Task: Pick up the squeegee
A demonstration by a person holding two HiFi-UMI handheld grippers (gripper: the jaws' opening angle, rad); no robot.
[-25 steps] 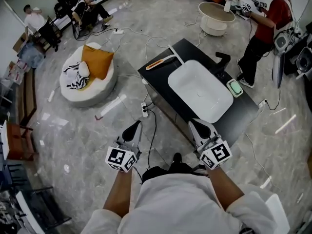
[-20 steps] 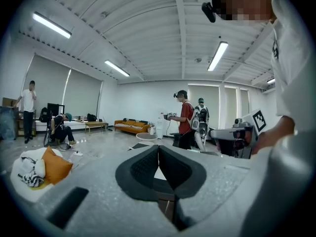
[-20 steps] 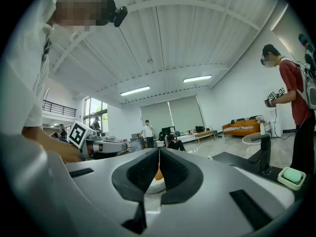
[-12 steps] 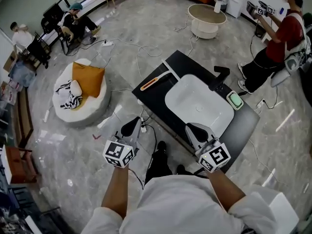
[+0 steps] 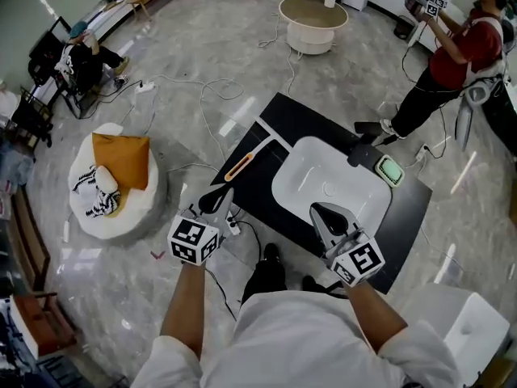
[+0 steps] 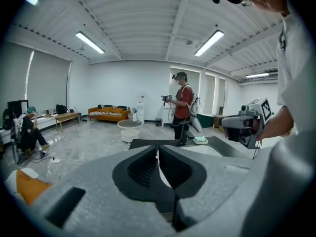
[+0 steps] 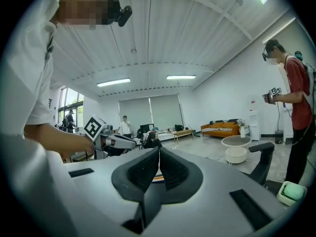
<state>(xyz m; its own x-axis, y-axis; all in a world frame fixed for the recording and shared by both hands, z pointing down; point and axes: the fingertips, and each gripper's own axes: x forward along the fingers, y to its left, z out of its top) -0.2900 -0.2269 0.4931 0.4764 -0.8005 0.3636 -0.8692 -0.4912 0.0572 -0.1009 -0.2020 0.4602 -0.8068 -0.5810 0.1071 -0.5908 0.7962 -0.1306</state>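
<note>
Two grey plastic grippers, each with ribbed black jaws pressed together on nothing: the left gripper by the left corner of the matte black rectangular table, the right gripper over its near edge. One squeegee, with a slim orange-and-white handle and a white crossbar blade, lies flat on the table left of the single smooth white rounded basin. Its long axis runs diagonally, handle end toward the table's left corner, blade end toward the far side.
</note>
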